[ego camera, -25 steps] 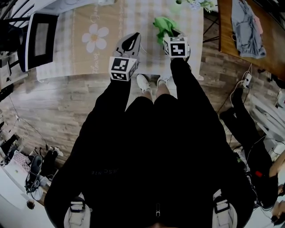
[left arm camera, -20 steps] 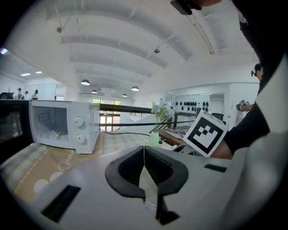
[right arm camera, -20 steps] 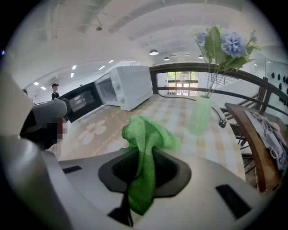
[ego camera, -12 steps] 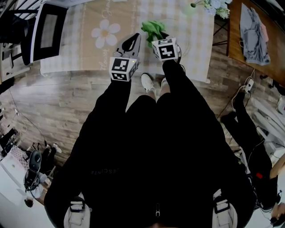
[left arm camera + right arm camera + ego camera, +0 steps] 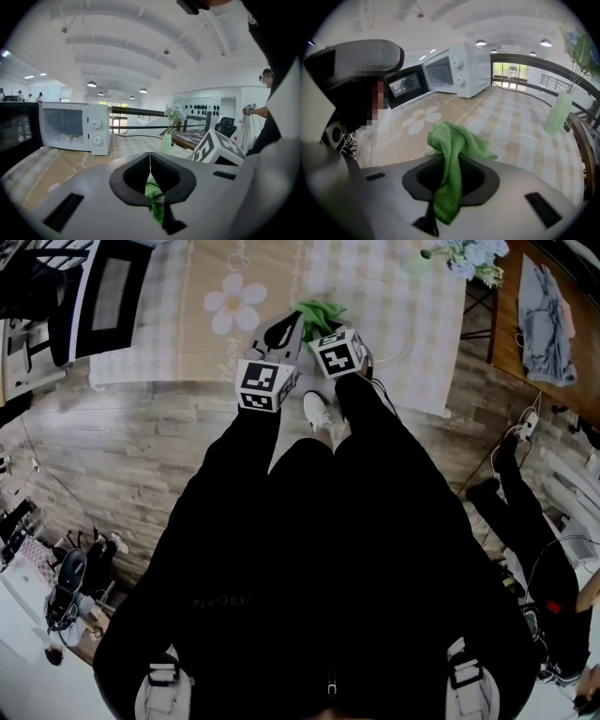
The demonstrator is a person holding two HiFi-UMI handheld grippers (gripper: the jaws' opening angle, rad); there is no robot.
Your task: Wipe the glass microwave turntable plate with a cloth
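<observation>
Head view: I stand at the edge of the surface [image 5: 375,282]. Both tools are out ahead, close side by side. The right tool [image 5: 325,324] carries the green cloth [image 5: 317,311]; the left tool [image 5: 284,331] is just beside it. A faint curved rim [image 5: 405,341] right of the cloth is probably the glass plate, lying flat; not certain. The microwave [image 5: 98,292] is well apart, far left.

Left gripper view: jaw tips are pressed together with nothing between them. Green shows through the slot below, judged to be the cloth beyond. The microwave door is open and no plate is visible inside.

Right gripper view: jaws are clamped on a fold of cloth, the rest bunching above and hanging below.

Risks: the narrow fold may pull free under rubbing. The plate is unheld and may skate on the tablecloth toward the edge. The vase [image 5: 557,114] is within a wide sweep.
</observation>
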